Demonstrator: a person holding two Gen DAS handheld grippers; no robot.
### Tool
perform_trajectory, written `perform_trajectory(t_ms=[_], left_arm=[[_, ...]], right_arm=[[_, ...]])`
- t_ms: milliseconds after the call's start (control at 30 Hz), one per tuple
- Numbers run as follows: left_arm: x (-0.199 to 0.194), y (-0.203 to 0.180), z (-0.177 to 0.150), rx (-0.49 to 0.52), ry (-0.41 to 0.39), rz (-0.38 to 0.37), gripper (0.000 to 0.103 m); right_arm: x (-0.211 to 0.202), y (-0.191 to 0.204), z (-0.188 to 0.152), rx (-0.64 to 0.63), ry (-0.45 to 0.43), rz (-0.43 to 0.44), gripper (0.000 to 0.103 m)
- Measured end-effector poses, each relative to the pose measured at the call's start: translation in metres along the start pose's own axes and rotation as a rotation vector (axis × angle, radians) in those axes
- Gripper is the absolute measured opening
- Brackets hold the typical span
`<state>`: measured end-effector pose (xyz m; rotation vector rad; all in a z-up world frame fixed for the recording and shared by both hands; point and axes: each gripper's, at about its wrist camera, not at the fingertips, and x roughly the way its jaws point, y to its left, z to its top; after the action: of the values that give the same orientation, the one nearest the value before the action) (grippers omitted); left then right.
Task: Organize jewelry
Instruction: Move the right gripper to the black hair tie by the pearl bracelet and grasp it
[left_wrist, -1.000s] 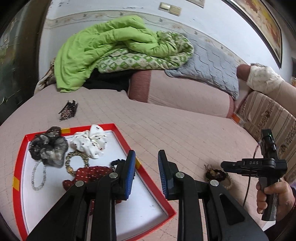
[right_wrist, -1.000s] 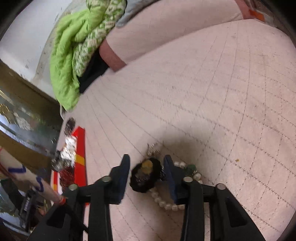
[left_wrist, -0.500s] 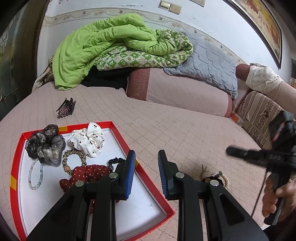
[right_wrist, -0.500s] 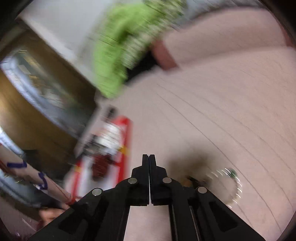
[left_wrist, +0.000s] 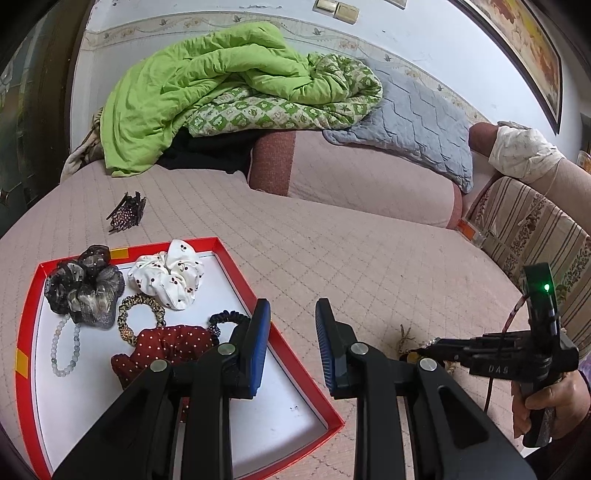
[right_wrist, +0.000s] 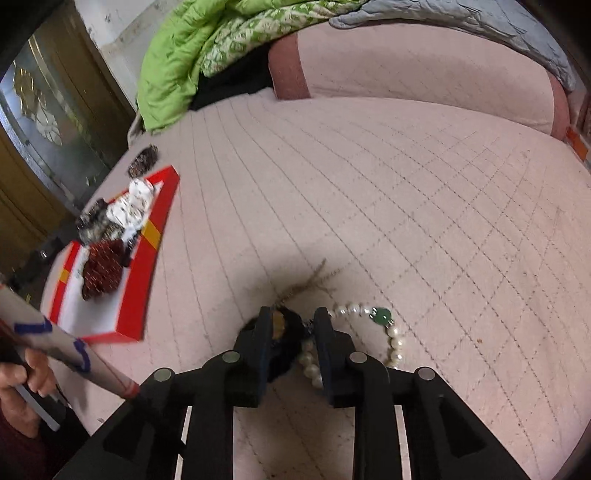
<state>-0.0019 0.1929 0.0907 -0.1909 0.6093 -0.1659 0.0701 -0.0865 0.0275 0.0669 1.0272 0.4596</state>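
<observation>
My right gripper (right_wrist: 290, 325) has its jaws part open around a black hair tie with a yellow stone (right_wrist: 282, 330) lying on the pink bed; whether the pads touch it I cannot tell. A pearl bracelet with a green bead (right_wrist: 384, 321) lies just right of it. My left gripper (left_wrist: 291, 332) is open and empty above the right edge of the red tray (left_wrist: 295, 362). The tray holds a dark scrunchie (left_wrist: 83, 288), a white cherry scrunchie (left_wrist: 168, 273), a red dotted scrunchie (left_wrist: 162, 347), a leopard hair tie (left_wrist: 138, 314) and a bead bracelet (left_wrist: 62, 347).
A dark claw clip (left_wrist: 125, 214) lies on the bed beyond the tray. A green quilt (left_wrist: 207, 88), grey blanket (left_wrist: 417, 125) and pink bolster (left_wrist: 362, 177) are at the back. A striped cushion (left_wrist: 528, 236) is at the right.
My right gripper was shut and swinging half a second ago; now it is back down with its jaws open around the black hair tie. The left gripper has barely moved.
</observation>
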Motion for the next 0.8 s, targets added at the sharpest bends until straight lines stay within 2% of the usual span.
perform_trajectory(t_ms=[133,300,333,367,400,467,533,567,600,633,733,767,800], left_arm=[[0.001,-0.002,0.001,0.004,0.005,-0.011,0.024],[0.004,-0.01,0.001,0.017,0.013,-0.025,0.024],[0.005,-0.011,0.0,0.021,0.015,-0.027,0.024],[0.005,-0.013,0.0,0.025,0.016,-0.028,0.024],[0.005,-0.014,0.0,0.028,0.017,-0.029,0.024],[0.005,-0.015,-0.001,0.032,0.017,-0.029,0.024],[0.005,-0.015,-0.001,0.032,0.017,-0.027,0.024],[0.005,-0.016,-0.001,0.03,0.017,-0.027,0.024],[0.006,-0.016,0.0,0.027,0.018,-0.025,0.024],[0.007,-0.016,-0.001,0.024,0.02,-0.023,0.024],[0.009,-0.017,-0.001,0.028,0.029,-0.023,0.024],[0.009,-0.019,-0.002,0.035,0.029,-0.021,0.024],[0.008,-0.02,-0.002,0.039,0.027,-0.022,0.024]], right_arm=[[-0.004,0.001,-0.011,-0.046,0.024,-0.042,0.025],[0.01,0.009,-0.018,-0.079,0.079,-0.049,0.025],[0.011,0.011,-0.021,-0.097,0.079,-0.069,0.023],[0.01,0.013,-0.021,-0.104,0.07,-0.085,0.015],[0.007,0.016,-0.021,-0.12,0.064,-0.093,0.014],[-0.007,0.021,-0.018,-0.151,0.017,-0.104,0.013],[-0.034,0.026,-0.014,-0.18,-0.095,-0.105,0.012],[-0.047,0.03,-0.013,-0.208,-0.157,-0.077,0.013],[-0.071,0.039,-0.014,-0.268,-0.268,-0.008,0.013],[-0.081,0.044,-0.015,-0.288,-0.308,0.013,0.012],[-0.08,0.041,-0.014,-0.277,-0.31,-0.053,0.012],[-0.077,0.037,-0.014,-0.254,-0.297,-0.033,0.012],[-0.077,0.029,-0.013,-0.208,-0.281,0.026,0.012]])
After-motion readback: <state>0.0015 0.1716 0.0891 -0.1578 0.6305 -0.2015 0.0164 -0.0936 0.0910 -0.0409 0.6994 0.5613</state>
